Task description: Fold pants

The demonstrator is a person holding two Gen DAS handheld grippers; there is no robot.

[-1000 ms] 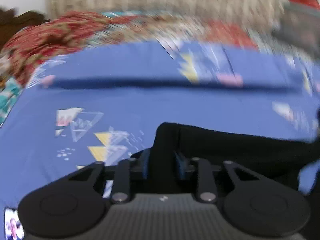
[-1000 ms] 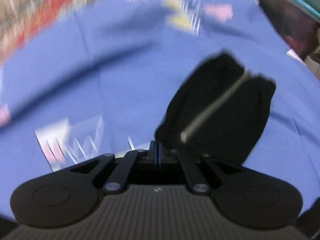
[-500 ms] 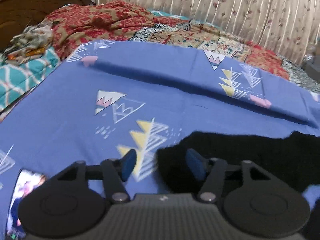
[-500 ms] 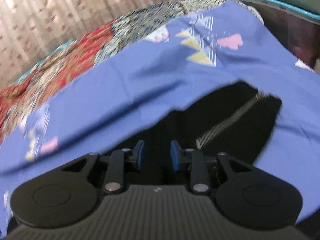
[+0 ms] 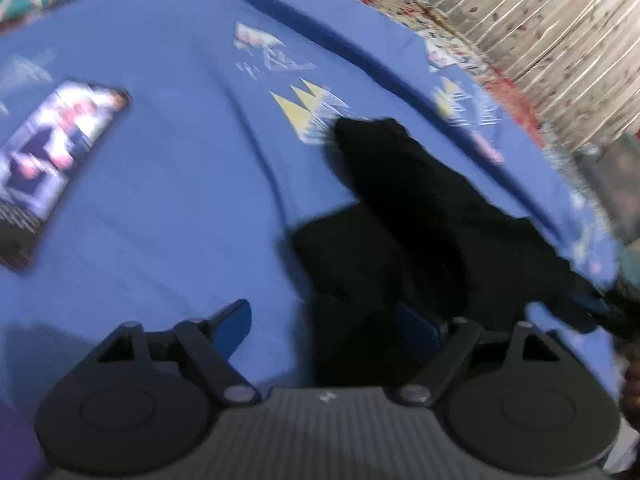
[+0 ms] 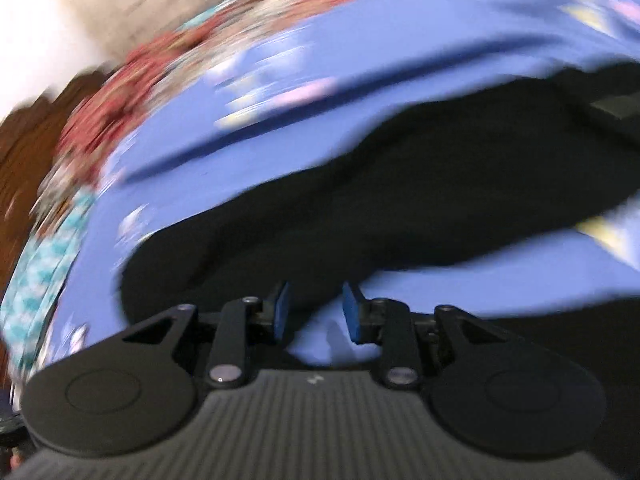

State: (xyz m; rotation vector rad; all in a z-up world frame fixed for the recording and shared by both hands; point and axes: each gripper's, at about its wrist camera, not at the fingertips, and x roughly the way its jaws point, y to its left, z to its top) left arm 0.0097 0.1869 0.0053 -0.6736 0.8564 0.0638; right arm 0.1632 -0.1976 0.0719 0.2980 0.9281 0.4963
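Observation:
The black pants [image 5: 420, 208] lie in a long folded strip on the blue patterned bedsheet [image 5: 168, 208]. My left gripper [image 5: 326, 326] hangs over their near end with its jaws opening wide. One blue pad [image 5: 236, 324] is over bare sheet and the other [image 5: 416, 330] is over the black cloth, neither pressing. In the right wrist view the pants [image 6: 400, 200] stretch across the middle. My right gripper [image 6: 316, 312] is at their near edge, jaws opening. Only the cloth's edge and blue sheet show between its pads [image 6: 280, 312].
A phone [image 5: 60, 152] with a lit screen lies on the sheet to the left. Red patterned bedding [image 5: 516, 96] and a beige curtain [image 5: 540, 28] border the far side. A teal patterned cloth [image 6: 40, 280] and dark wooden headboard [image 6: 24, 168] are at the left.
Both grippers were shut on the black pants a second ago and have opened and let go. Both views have swung and rolled, and the pants now rest on the sheet.

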